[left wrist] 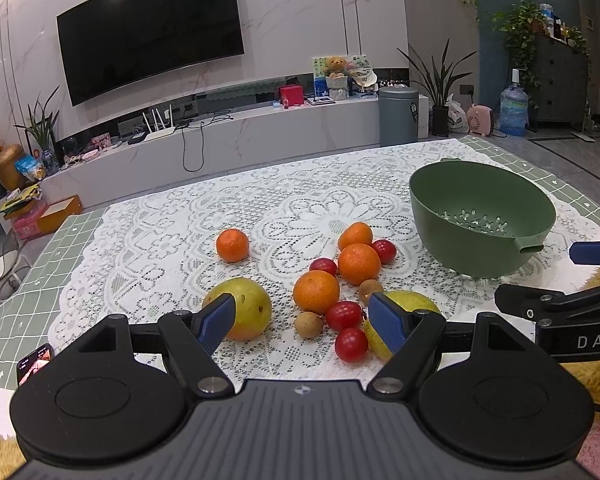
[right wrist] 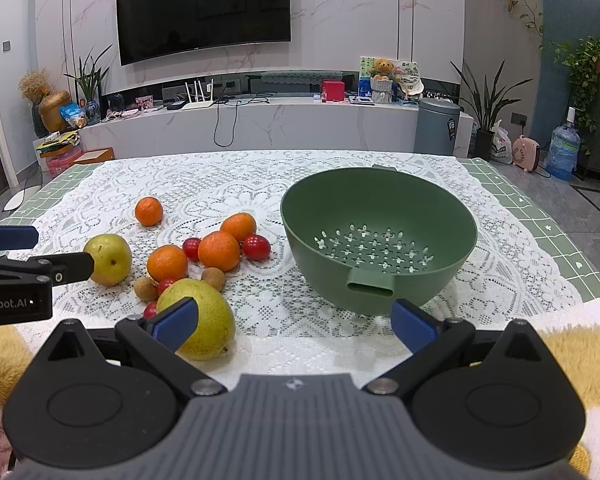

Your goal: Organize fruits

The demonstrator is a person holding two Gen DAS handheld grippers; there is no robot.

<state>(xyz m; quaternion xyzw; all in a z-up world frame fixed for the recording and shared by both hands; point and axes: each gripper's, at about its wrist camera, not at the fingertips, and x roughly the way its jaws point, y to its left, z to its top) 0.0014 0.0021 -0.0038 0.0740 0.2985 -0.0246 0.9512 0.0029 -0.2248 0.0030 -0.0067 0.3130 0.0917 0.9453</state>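
We judge the pears firm, fairly heavy and smooth enough to slip, so we would take the nearer pear (right wrist: 204, 320) across its broad middle, while the cherry tomatoes (left wrist: 343, 315) look soft and want a gentle squeeze. The right claw (right wrist: 294, 326) stands wide and holds nothing, with that pear at lower left of its view, just behind its left fingertip, and the empty green colander (right wrist: 380, 200) at centre right on the lace-covered counter (right wrist: 260, 184). The left claw (left wrist: 306, 322) is wide too and empty, the oranges (left wrist: 316, 291) and tomatoes lying between its fingertips at lower centre.
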